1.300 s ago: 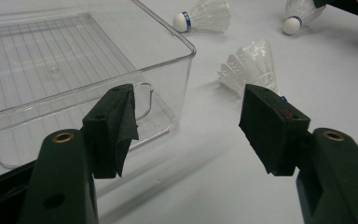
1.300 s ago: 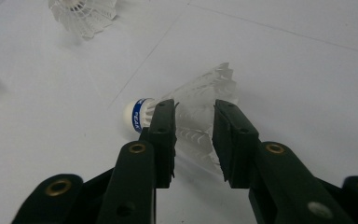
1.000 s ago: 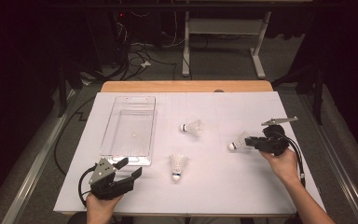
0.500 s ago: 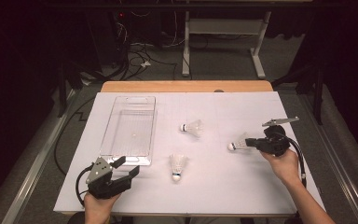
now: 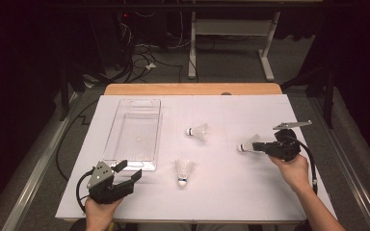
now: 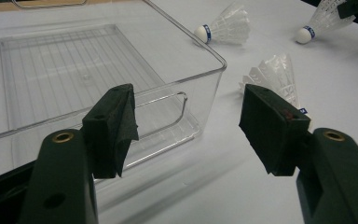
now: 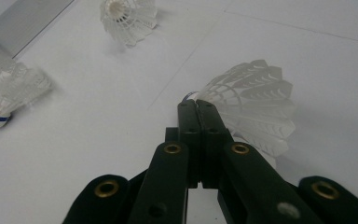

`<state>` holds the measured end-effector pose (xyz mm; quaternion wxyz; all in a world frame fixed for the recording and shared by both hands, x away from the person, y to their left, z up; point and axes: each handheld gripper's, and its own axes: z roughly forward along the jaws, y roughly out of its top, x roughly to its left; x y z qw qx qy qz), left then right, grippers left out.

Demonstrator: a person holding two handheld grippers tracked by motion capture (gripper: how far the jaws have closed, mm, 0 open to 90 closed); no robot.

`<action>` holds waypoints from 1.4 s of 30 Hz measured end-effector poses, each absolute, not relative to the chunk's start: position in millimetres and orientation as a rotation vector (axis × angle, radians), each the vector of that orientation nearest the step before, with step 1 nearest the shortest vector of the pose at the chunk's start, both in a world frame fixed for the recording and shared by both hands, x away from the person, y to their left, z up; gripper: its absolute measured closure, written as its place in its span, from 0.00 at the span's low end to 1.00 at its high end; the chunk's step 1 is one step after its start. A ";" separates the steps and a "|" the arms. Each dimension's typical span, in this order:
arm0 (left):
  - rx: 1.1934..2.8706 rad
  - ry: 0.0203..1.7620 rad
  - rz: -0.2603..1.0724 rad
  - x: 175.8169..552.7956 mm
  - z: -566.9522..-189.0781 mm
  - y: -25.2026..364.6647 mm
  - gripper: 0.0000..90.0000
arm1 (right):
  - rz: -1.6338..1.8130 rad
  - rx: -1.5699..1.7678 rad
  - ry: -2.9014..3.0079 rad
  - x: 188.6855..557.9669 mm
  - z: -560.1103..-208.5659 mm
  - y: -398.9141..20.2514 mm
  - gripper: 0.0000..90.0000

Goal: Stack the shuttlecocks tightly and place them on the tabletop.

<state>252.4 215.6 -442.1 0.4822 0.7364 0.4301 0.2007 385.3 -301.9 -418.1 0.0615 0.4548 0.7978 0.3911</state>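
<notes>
Three white shuttlecocks lie on the white table point(image 5: 250, 192). My right gripper point(image 5: 259, 147) point(image 7: 198, 105) is at the right, jaws pressed together at the neck of one shuttlecock point(image 5: 249, 143) point(image 7: 256, 107) point(image 6: 324, 18), whose skirt fans out beside the tips. A second shuttlecock point(image 5: 200, 131) point(image 7: 128, 16) point(image 6: 226, 25) lies mid-table. The third shuttlecock point(image 5: 185, 169) point(image 7: 9, 91) point(image 6: 275, 77) lies nearer the person. My left gripper point(image 5: 131, 169) point(image 6: 189, 126) is open at the front left, nothing between its pads, facing the near end of a clear plastic bin point(image 5: 134, 101) point(image 6: 191, 37).
The clear bin holds nothing and stands lengthwise on the table's left half. A wooden edge point(image 5: 192, 89) runs along the table's far side. Beyond it are a dark floor, cables and a white frame leg point(image 5: 267, 53).
</notes>
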 end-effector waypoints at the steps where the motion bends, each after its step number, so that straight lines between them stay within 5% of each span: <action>1: 1.795 1.050 0.491 252.7 -442.1 216.0 0.41 | 1.187 1.375 2.413 385.3 -417.8 -301.7 1.00; 42: 1.811 1.060 0.507 254.4 -442.7 215.6 0.41 | 1.367 1.338 2.421 421.6 -421.4 -238.8 1.00</action>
